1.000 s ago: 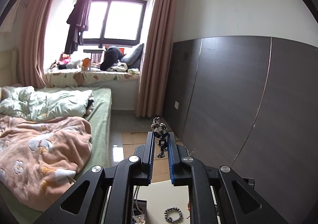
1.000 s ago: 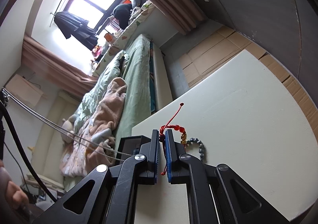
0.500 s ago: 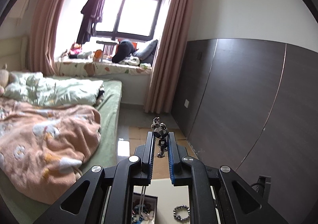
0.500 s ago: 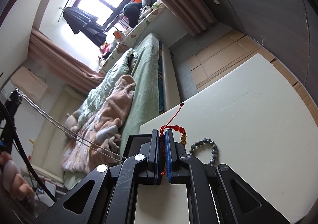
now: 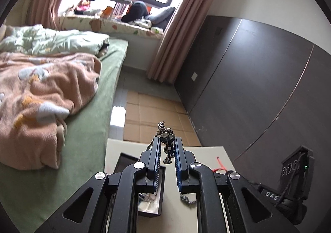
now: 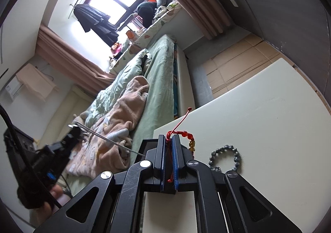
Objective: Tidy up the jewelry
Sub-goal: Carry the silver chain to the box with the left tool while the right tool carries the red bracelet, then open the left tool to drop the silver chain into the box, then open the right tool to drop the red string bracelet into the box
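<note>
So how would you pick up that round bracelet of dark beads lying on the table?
I'd come straight down on the dark bead bracelet: it lies flat as an open ring on the white table. Put one finger inside the loop, one outside, and pinch the far, uncovered side of the strand.

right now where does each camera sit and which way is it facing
Left wrist: on the left gripper, looking along its fingers over the table toward bed, floor and window; its fingers hold a metal pendant above a black box.
Right wrist: on the right gripper, rolled sideways, facing across the table toward bed and window; its fingers pinch a red bracelet, with the left gripper at far left.
Shared: table, red bracelet, bead bracelet, bed.
</note>
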Motion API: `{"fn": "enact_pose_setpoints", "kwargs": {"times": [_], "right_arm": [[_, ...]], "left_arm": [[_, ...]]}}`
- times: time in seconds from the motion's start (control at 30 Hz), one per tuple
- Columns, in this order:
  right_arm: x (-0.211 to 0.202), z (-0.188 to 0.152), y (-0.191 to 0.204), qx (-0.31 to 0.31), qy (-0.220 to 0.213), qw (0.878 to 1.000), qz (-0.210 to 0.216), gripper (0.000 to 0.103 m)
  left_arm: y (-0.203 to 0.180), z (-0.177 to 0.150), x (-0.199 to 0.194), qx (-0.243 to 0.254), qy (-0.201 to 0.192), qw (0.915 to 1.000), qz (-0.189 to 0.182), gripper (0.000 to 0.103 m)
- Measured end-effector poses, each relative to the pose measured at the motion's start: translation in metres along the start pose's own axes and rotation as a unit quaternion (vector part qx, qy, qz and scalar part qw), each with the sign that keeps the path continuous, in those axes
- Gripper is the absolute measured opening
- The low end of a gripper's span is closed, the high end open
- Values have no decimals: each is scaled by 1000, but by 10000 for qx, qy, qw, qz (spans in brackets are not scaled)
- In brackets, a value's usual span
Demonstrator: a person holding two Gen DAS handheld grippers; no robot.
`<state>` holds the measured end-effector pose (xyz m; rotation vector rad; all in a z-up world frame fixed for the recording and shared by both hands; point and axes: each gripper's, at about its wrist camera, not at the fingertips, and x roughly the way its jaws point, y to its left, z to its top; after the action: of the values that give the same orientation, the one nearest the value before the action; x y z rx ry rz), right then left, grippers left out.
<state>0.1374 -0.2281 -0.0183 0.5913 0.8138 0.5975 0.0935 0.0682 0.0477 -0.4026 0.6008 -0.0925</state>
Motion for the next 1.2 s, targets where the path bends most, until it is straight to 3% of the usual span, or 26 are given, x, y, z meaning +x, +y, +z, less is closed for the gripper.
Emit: {"fn": "enact_pose_setpoints", "kwargs": {"times": [0.2,0.27,0.33,0.37,0.67,0.83,0.9,0.97,1.0,1.13,1.2], "right_arm": [[10,-6,20,-296,-42,9994,157,8],[15,-7,26,-332,-30,9992,232,8],[22,-9,34,-400,-4,9987,317,8],[26,-10,38,-441,8,9984,348,8],[67,-17,60,-646,323,9961,503,8],[88,-22,68,-714,531,9941,624,8],[98,-24,72,-845,651,9931,487,9],[106,-27,68,-793,889,9924,297,30],[106,-27,65,-732,898,9929,279,34],[87,-21,54,-644,667,9956,134,36],[79,-18,49,-608,585,9964,68,42]], "left_arm": [[11,-4,20,-189,441,9988,-48,15],[15,-2,24,-247,541,9982,-101,23],[20,0,27,-321,581,9978,-37,50],[21,0,25,-344,532,9980,13,53],[50,8,26,-545,457,9966,416,54],[62,11,28,-755,444,9951,447,54],[64,11,29,-805,466,9946,459,54],[64,10,30,-819,495,9944,456,54],[64,10,30,-814,503,9944,453,54],[57,7,30,-745,522,9948,449,54],[53,5,31,-722,559,9948,442,54]]}}
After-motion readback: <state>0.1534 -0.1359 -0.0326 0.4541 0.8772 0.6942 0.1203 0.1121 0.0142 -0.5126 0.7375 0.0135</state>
